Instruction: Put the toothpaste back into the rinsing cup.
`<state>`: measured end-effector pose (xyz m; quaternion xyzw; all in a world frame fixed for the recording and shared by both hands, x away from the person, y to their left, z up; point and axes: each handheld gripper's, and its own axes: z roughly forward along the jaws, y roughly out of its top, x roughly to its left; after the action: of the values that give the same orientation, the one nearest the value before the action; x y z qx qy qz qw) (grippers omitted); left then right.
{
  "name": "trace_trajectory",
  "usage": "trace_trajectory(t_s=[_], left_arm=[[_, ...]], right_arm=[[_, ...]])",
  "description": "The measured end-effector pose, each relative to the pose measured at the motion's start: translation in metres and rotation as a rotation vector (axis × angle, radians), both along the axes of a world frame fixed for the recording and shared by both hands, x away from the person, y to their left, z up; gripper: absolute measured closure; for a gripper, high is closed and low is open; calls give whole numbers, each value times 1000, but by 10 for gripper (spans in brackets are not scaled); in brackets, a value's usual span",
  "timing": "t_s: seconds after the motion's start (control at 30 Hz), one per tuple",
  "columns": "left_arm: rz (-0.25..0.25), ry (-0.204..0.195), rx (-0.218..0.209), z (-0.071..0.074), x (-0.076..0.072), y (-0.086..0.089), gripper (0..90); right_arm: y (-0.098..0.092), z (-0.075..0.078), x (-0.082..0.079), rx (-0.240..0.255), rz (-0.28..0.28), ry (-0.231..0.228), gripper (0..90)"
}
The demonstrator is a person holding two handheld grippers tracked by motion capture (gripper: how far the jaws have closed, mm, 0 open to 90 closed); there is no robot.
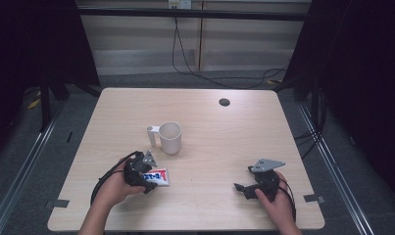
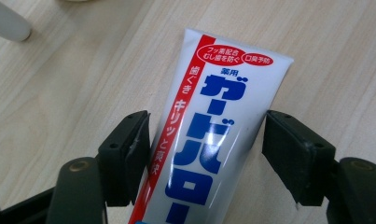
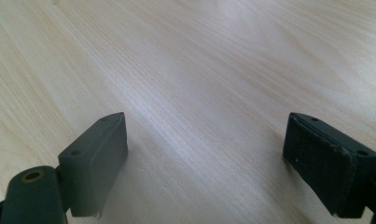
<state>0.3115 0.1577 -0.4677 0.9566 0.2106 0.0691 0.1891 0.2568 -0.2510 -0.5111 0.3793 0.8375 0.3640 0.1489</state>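
Note:
A white toothpaste tube with blue and red print lies flat on the wooden table, near the front left. My left gripper reaches over it from the left. In the left gripper view the tube runs up between the jaws of my left gripper, and both pads sit against its sides without denting it. My right gripper rests low at the front right, pointing left. Its jaws stand wide apart over bare wood in the right gripper view, with nothing between them.
A white mug stands upright just beyond the tube, its handle to the left; the handle's tip shows in the left gripper view. A dark cable hole sits far back. Cables trail on the floor behind the table.

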Motion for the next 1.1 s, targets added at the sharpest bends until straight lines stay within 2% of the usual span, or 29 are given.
trace_trajectory(t_s=[0.1, 0.13, 0.17, 0.2, 0.3, 0.4, 0.43, 0.47, 0.5, 0.53, 0.57, 0.6, 0.63, 0.67, 0.7, 0.8, 0.83, 0.93, 0.97, 1.1], left_arm=[[-12, -22, 13, -1, -3, -1, 350], [-13, -28, 35, -1, -3, -1, 370], [-13, -28, 35, -1, -3, -1, 405], [-17, -40, 71, -1, -5, -2, 449], [-3, -41, 67, -1, -5, -2, 525], [51, -11, 31, 5, -3, 2, 621], [72, -3, 19, 5, -3, 3, 639], [72, -3, 19, 5, -3, 3, 650], [105, 9, -10, 6, -3, 6, 658], [105, 9, -10, 6, -3, 6, 662], [137, 29, -61, 7, -3, 10, 664], [137, 29, -61, 7, -3, 10, 663], [152, 21, -88, 10, -3, 15, 663], [152, 21, -88, 10, -3, 15, 663], [170, 16, -116, 15, -4, 19, 662], [173, 19, -141, 18, -3, 23, 662], [181, 17, -167, 21, -4, 25, 662], [192, 12, -180, 23, -4, 26, 661], [192, 3, -204, 25, -4, 27, 661], [211, 2, -239, 28, -3, 28, 659]], right_arm=[[0, 0, 0, 0, 0, 0, 136], [0, 0, 0, 0, 0, 0, 136], [0, 0, 0, 0, 0, 0, 136], [0, 0, 0, 0, 0, 0, 136], [0, 0, 0, 0, 0, 0, 136], [0, 0, 0, 0, 0, 0, 136], [0, 0, 0, 0, 0, 0, 136], [0, 0, 0, 0, 0, 0, 136], [0, 0, 0, 0, 0, 0, 136], [0, 0, 0, 0, 0, 0, 136], [0, 0, 0, 0, 0, 0, 136], [0, 0, 0, 0, 0, 0, 136], [0, 0, 0, 0, 1, -1, 136], [0, 0, 0, 0, 1, -1, 136], [0, 0, 0, 0, 0, 0, 136], [0, 0, 0, 0, 0, 0, 136], [0, 0, 0, 0, 0, 0, 136], [0, 0, 0, 0, 0, 0, 136], [0, 0, 0, 0, 0, 0, 136], [0, 0, 0, 0, 0, 0, 136]])
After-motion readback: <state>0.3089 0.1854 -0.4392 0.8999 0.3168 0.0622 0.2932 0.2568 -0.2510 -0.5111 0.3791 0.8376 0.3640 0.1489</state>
